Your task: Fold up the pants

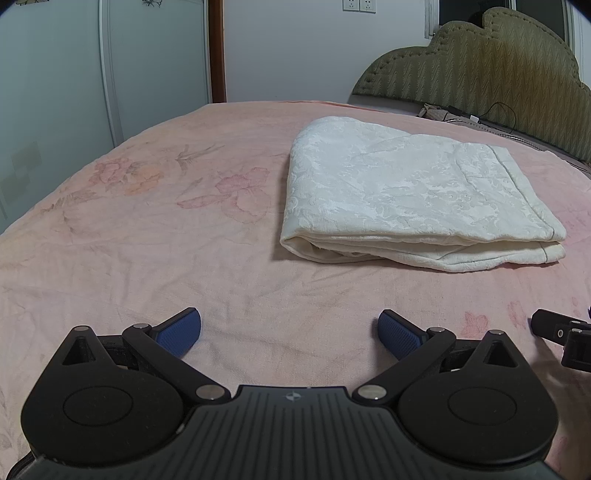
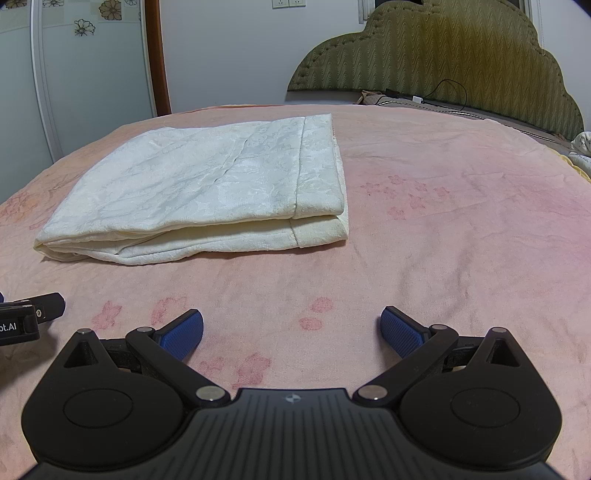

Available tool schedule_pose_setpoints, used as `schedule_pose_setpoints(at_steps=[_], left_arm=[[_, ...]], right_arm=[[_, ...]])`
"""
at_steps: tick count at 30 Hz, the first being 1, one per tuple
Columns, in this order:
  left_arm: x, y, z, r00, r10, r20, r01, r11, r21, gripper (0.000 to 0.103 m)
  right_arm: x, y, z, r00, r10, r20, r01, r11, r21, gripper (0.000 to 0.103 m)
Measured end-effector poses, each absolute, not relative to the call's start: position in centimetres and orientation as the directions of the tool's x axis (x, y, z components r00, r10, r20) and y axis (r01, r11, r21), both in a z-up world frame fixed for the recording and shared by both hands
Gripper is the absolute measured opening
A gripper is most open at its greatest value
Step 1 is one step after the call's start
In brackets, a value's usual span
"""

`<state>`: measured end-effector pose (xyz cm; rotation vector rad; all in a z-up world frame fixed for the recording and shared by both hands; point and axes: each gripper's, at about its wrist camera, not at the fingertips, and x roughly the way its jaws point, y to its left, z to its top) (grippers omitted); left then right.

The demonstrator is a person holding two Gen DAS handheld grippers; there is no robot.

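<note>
Left gripper point(image 1: 289, 334), right gripper point(image 2: 291, 332): both spread wide, holding nothing, above pink bedspread point(image 1: 147, 258). Beyond: cream pants point(image 1: 406, 195), folded flat, near green headboard point(image 1: 480, 66).

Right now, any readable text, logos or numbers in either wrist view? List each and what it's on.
"ot.AI": white label on the black left gripper body, cut off by the left edge of the right wrist view, so the start is missing.
Small diamond emblem, no letters: on each black ribbed gripper housing.
White wall sockets: no readable marking.
Nothing else legible.
</note>
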<state>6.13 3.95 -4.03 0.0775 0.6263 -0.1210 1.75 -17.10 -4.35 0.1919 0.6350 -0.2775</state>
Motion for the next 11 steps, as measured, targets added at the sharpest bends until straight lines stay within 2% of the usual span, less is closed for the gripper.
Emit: schedule_pose_setpoints(at_steps=[11], left_arm=[[6.09,4.24,-4.22,0.805,-0.109,-0.583,0.139,0.990,0.007,0.103]], right_arm=[[1.75,-17.09,-4.35,0.770,-0.196,-0.607,0.313,0.946,0.091,0.103]])
